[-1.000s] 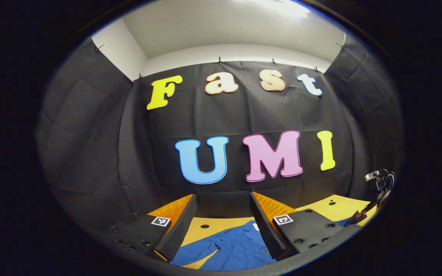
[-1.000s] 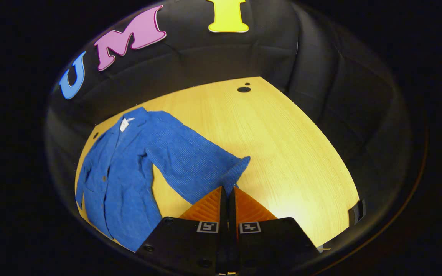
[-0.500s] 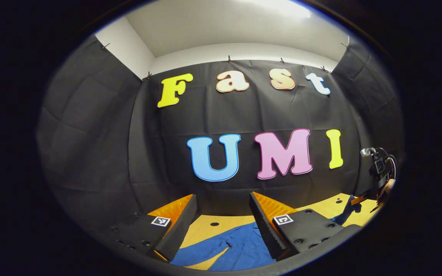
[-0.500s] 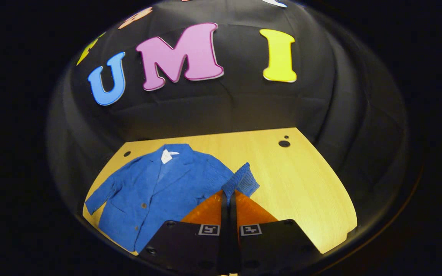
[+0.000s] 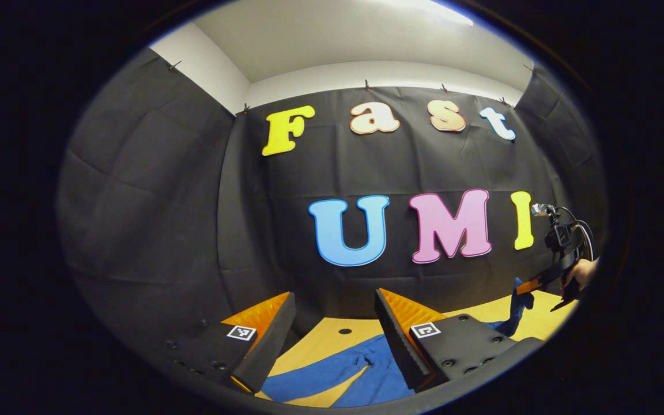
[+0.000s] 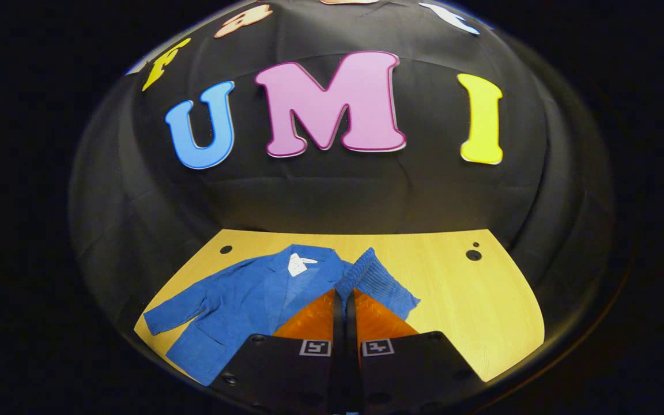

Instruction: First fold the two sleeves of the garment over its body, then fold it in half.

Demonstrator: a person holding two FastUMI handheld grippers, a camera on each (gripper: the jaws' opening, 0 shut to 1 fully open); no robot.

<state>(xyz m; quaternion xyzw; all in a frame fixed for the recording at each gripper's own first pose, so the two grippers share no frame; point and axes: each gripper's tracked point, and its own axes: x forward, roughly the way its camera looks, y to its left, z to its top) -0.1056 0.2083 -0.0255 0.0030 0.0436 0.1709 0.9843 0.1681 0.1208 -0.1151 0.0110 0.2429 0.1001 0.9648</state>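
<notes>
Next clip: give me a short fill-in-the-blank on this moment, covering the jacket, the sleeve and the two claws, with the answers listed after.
1. The right claw is shut on the jacket's ____.
2. The blue jacket lies on a ____ table.
3. The left claw has its fingers ____, holding nothing.
4. The jacket's other sleeve lies ____ on the table.

Answers: sleeve; wooden; open; flat

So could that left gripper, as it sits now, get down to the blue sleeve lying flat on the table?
Probably yes. The left gripper is open and hovers just above the flat sleeve on the table, with nothing between them. The right gripper is off pinching the other sleeve.
</notes>
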